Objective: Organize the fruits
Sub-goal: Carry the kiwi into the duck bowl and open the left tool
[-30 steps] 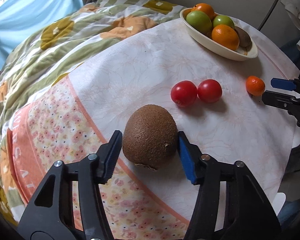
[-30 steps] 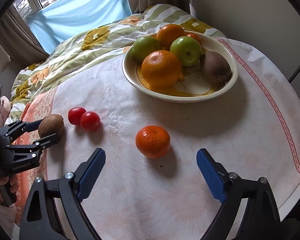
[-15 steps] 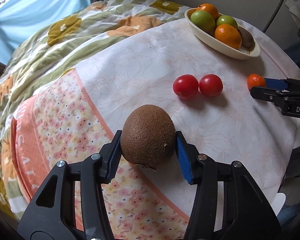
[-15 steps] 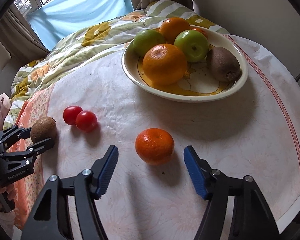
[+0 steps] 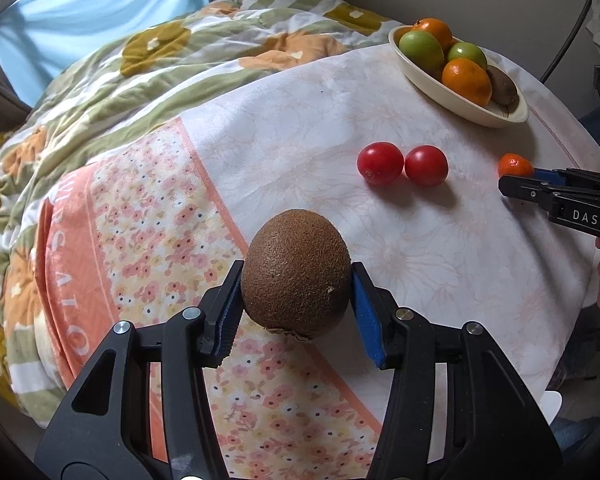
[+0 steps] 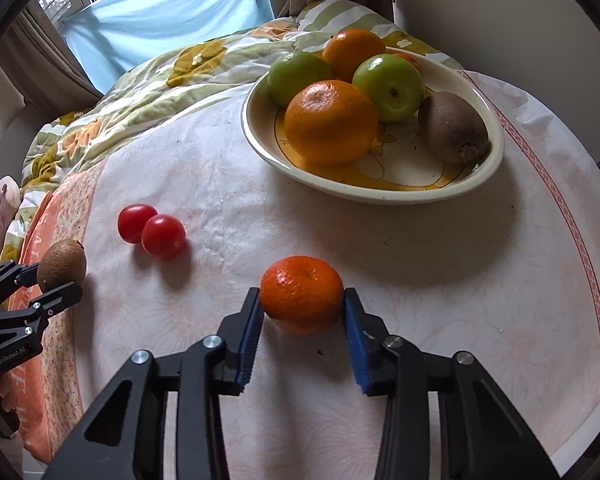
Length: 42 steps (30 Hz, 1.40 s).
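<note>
My left gripper [image 5: 296, 300] is shut on a brown kiwi [image 5: 296, 272] and holds it just above the cloth near the table's left edge; it also shows in the right wrist view [image 6: 62, 264]. My right gripper [image 6: 302, 320] has its blue pads against both sides of a small mandarin [image 6: 302, 294] on the table. Two red tomatoes [image 6: 152, 230] lie side by side between the grippers. A cream bowl [image 6: 380, 188] at the back holds oranges, green apples and a kiwi.
The round table [image 6: 440, 280] wears a pale floral cloth with a pink border. A flowered quilt [image 5: 140, 72] on a bed lies beyond the table's far side. A wall and cables stand behind the bowl.
My left gripper closed on the kiwi and lifted it slightly. My right gripper moved forward around the mandarin and closed until its pads touch it.
</note>
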Each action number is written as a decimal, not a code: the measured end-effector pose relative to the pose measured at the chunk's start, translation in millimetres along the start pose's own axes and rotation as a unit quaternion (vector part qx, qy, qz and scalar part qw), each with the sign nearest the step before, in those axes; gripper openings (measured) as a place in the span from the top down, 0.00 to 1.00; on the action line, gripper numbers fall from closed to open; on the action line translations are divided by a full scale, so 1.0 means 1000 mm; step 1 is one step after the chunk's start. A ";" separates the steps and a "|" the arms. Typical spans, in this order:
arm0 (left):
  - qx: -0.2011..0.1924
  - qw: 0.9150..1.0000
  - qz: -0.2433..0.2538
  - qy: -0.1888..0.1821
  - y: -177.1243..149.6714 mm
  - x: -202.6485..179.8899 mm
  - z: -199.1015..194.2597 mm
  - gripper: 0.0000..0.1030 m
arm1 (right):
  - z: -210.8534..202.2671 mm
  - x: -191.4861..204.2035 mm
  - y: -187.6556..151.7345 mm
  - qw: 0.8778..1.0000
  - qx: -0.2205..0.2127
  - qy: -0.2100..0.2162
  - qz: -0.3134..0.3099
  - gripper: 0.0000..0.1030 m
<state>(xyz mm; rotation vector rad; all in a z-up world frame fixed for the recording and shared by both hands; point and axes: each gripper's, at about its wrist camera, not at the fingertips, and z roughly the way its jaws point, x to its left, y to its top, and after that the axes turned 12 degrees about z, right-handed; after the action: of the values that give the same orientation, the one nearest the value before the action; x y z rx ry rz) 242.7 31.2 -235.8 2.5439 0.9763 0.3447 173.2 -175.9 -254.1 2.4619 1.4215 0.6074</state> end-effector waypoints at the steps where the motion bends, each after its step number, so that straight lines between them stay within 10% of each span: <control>1: -0.001 1.000 -0.002 0.002 0.000 -0.001 -0.001 0.52 | -0.001 -0.001 -0.001 1.000 -0.001 0.002 -0.002 0.65; 25: -0.063 0.996 -0.051 0.033 0.083 -0.094 -0.093 0.52 | -0.111 -0.051 0.053 0.994 -0.046 0.069 -0.074 0.65; 42: -0.066 0.996 -0.051 0.036 0.175 -0.174 -0.038 0.52 | -0.113 -0.117 0.130 0.987 -0.052 0.099 -0.116 0.65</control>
<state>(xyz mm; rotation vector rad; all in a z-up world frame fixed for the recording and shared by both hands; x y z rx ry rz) 204.9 -195.8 -139.8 2.3687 1.0692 0.4583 169.0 -342.3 -129.5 2.1647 1.6737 0.8690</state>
